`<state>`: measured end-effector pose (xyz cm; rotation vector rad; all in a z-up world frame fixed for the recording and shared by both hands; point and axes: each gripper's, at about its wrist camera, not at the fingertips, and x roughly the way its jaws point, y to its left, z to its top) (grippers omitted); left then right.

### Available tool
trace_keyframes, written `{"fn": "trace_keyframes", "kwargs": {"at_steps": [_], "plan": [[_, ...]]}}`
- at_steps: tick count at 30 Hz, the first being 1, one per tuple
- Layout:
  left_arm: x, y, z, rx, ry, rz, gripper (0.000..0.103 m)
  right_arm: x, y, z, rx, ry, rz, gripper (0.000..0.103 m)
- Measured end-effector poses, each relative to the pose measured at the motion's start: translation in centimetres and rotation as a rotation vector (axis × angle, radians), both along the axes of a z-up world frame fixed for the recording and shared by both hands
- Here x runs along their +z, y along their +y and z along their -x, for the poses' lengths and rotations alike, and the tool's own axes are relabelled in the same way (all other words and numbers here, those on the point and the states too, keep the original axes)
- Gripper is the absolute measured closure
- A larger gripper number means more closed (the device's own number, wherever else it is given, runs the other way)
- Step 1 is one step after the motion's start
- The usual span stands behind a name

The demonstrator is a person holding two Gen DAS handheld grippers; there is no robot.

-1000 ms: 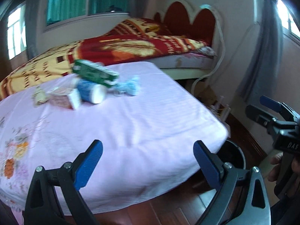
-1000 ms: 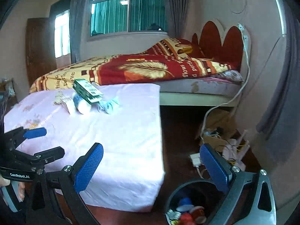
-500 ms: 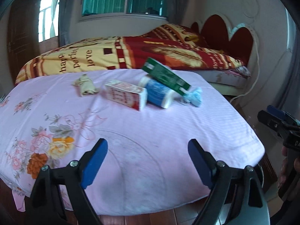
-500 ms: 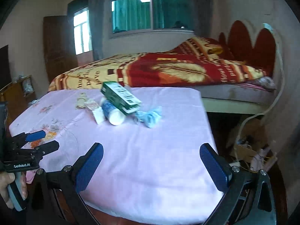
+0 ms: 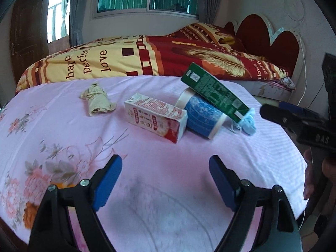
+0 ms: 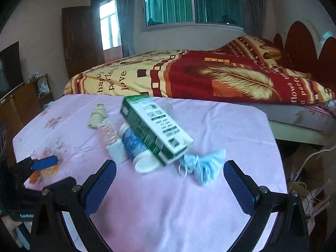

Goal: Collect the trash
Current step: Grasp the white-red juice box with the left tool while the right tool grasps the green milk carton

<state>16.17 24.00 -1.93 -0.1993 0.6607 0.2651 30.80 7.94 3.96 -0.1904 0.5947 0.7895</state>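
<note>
1. Both grippers have swung away from the bin on the floor and now face the trash on the pink surface (image 5: 168,189). A second ago the bin showed at the bottom of the right view. Now it is gone from both views.
2. The trash looks bigger and nearer than before. So I think the hands are coming in for the next pick.
3. The left gripper (image 5: 166,180) holds nothing. Its jaws are closing a little but stay wide apart, with only pink cloth between them.
4. The right gripper (image 6: 169,185) is wide open and holds nothing too.
5. In the left view, the trash lies at 12 o'clock from the left gripper. The pink carton (image 5: 156,118) is nearest. The blue cup (image 5: 202,115) lies on its side, touching the carton at its 3 o'clock.
6. The green box (image 5: 214,92) leans on top of the cup. The blue mask (image 5: 248,120) sits at the low end of the box.
7. The crumpled paper (image 5: 97,99) is apart, at 10 o'clock from the carton.
8. In the right view, the mask (image 6: 206,164) is just ahead of the right gripper, at 1 o'clock.
9. None of these five things is picked up yet.
</note>
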Motion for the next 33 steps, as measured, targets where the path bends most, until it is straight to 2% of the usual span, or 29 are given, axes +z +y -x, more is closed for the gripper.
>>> {"fn": "trace_keyframes", "kwargs": {"at_steps": [11,12,13,14,16,21,24,25,26,33], "plan": [[-0.7,1.0,-2.9,0.003,0.007,0.020,0.019,-2.3,5.2,-5.9,0.111,0.064,0.034,0.003],[-0.7,1.0,-2.9,0.002,0.009,0.020,0.019,-2.4,5.5,-6.1,0.127,0.074,0.030,0.005],[-0.7,1.0,-2.9,0.003,0.012,0.018,0.019,-2.6,5.7,-6.3,0.148,0.097,0.023,0.019],[-0.8,1.1,-2.9,0.005,0.015,0.018,0.019,-2.6,5.7,-6.2,0.150,0.105,0.025,0.025],[-0.7,1.2,-2.7,0.008,0.012,0.021,0.019,-2.4,5.1,-5.3,0.151,0.108,0.014,0.034],[-0.6,1.4,-2.6,0.014,0.003,0.020,0.019,-2.4,4.2,-2.4,0.137,0.109,0.030,0.036],[-0.7,1.5,-2.9,0.012,0.014,0.036,0.022,-2.9,4.6,-3.3,0.123,0.155,0.017,0.035],[-0.6,1.4,-2.8,0.012,0.012,0.034,0.022,-3.0,4.6,-3.5,0.127,0.186,0.001,0.036],[-0.5,1.4,-2.7,0.011,0.010,0.030,0.022,-3.0,4.4,-3.7,0.137,0.211,-0.015,0.044],[-0.7,1.4,-3.3,0.025,0.009,0.039,0.023,-1.5,2.7,-1.0,0.066,0.082,0.010,0.047]]}}
